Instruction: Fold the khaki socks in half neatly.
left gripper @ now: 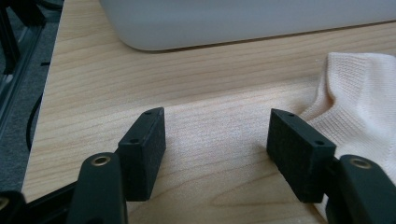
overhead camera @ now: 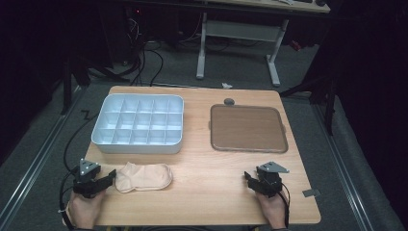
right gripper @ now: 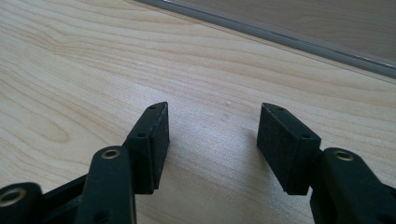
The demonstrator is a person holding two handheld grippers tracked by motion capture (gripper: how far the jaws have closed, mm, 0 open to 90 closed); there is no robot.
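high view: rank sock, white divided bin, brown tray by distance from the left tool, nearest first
From the left tool:
1. sock, right beside its open jaws at the table's near edge.
2. white divided bin, behind the sock, on the table's far left.
3. brown tray, across the table on the far right.

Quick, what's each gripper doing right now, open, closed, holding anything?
Left gripper: open, empty, beside the sock.
Right gripper: open, empty, over bare table.
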